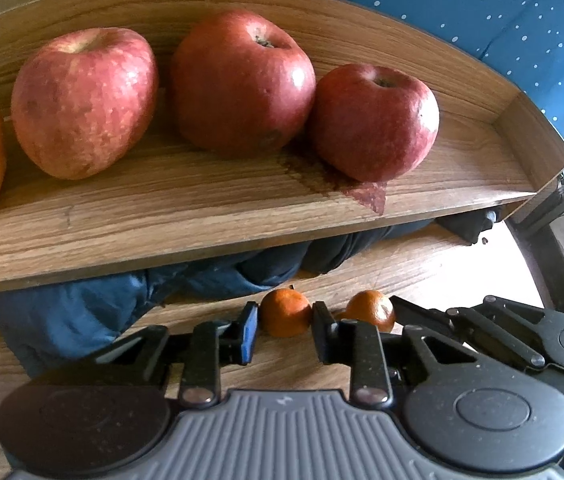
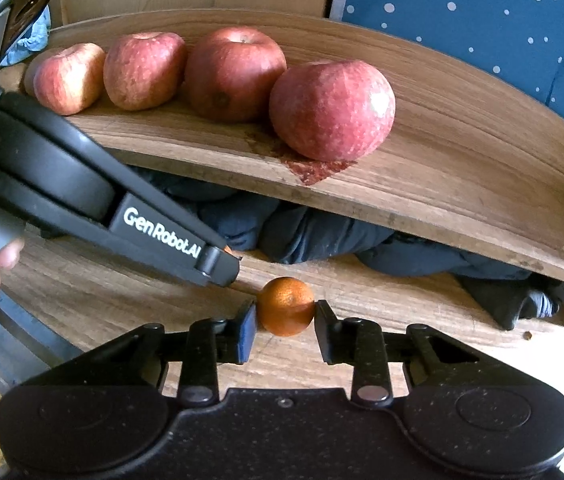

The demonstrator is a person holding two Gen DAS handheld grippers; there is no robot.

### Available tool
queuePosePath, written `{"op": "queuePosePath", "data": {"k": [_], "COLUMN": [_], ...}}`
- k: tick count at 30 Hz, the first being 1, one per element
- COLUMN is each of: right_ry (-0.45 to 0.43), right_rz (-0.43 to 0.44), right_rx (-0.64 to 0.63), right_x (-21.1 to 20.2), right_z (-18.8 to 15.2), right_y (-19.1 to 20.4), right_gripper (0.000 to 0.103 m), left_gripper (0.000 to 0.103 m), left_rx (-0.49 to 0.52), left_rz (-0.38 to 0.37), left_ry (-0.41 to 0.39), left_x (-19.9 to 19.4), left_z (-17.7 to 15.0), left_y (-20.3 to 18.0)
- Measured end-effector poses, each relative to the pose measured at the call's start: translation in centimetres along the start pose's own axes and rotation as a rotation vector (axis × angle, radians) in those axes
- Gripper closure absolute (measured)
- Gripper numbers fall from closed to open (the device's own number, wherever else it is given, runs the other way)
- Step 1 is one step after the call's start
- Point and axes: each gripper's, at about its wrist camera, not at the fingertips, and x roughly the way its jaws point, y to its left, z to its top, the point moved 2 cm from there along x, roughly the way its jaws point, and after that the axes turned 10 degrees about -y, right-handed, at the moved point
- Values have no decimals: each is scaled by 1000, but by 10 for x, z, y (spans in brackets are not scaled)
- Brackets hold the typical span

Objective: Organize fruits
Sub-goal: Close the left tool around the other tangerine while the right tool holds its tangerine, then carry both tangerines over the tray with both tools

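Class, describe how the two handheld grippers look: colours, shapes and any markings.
Left gripper: black linkage fingers with silver rivets, one blue pad, round black pivot discs, ribbed grey body; white "GenRobot.AI" lettering shows on its side in the right wrist view. Right gripper: the same black linkage with a blue pad, on a black speckled body.

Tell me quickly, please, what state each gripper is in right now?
Left gripper: shut on a mandarin.
Right gripper: shut on another mandarin.

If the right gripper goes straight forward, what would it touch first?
Probably the dark blue cloth bunched under the wooden shelf; depth is unclear. The right gripper carries a small orange between its jaws.
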Motion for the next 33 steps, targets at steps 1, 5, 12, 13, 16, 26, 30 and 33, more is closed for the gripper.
{"op": "queuePosePath", "data": {"k": [1, 5, 12, 13, 16, 26, 30, 33], "right_ry": [0, -5, -5, -4, -6, -14, -13, -13], "right_rz": [0, -4, -8, -9, -8, -1, -1, 5], "right_rx": [9, 14, 17, 18, 16, 7, 9, 8], "right_x": [-1, -7, -11, -11, -16, -27, -30, -32], "right_z": [0, 1, -1, -1, -1, -1, -2, -3], "right_y": [0, 2, 4, 4, 7, 8, 10, 12], "right_gripper": [70, 70, 70, 70, 70, 70, 70, 70], "left_gripper": [72, 72, 72, 72, 72, 72, 72, 72], "left_rx": [-1, -2, 7, 8, 12, 32, 42, 47], "left_rz": [1, 3, 3, 4, 4, 10, 16, 21], "left_ry": [0, 2, 2, 3, 3, -6, -4, -2], "left_x": [-1, -5, -13, -15, -21, -41, -49, -53], "left_z": [0, -1, -5, -5, -7, -15, -19, -22], "left_y": [0, 0, -1, -1, -1, 0, 2, 2]}}
